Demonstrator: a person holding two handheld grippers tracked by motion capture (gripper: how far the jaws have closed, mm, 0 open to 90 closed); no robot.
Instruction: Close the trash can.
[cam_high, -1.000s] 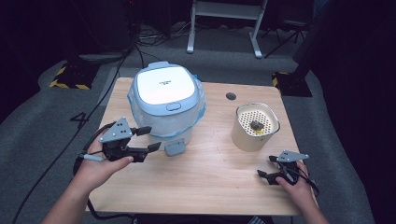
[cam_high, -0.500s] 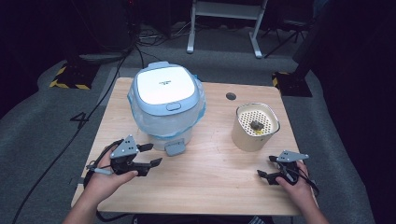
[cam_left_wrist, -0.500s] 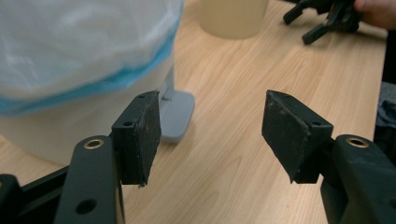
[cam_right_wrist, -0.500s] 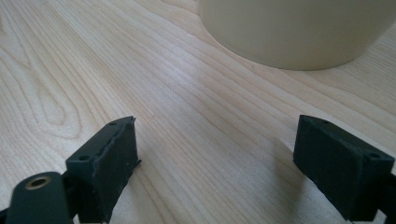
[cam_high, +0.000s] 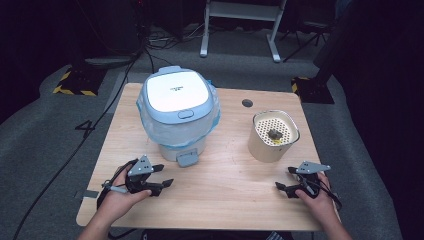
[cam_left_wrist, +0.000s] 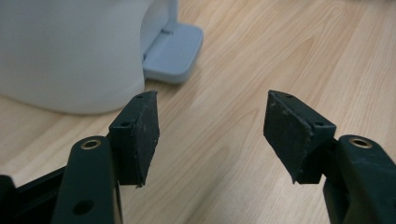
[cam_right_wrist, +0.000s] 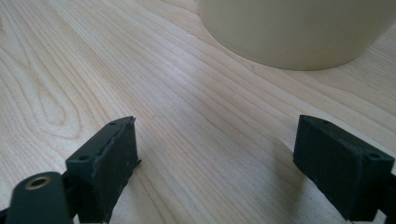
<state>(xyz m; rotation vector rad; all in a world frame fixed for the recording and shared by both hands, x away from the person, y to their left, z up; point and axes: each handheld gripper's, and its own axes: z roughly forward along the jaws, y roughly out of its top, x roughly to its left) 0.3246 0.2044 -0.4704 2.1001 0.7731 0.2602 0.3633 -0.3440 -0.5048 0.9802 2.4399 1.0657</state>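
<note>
We have the table bare along its near edge, and both hands rest there, which reads to us as a parked, ready stance between moves. The cooker stands upright at the back left, lid shut, a clear bag bunched around its body; its latch and the small grey tab at its foot face us, so its front-to-back axis runs toward our edge. The cream pot stands upright at the right, a perforated insert inside, well apart from the cooker. Our left gripper lies just before the tab, jaws spread and holding nothing. Our right gripper rests near the pot, jaws likewise apart and empty, aimed at its wall.
</note>
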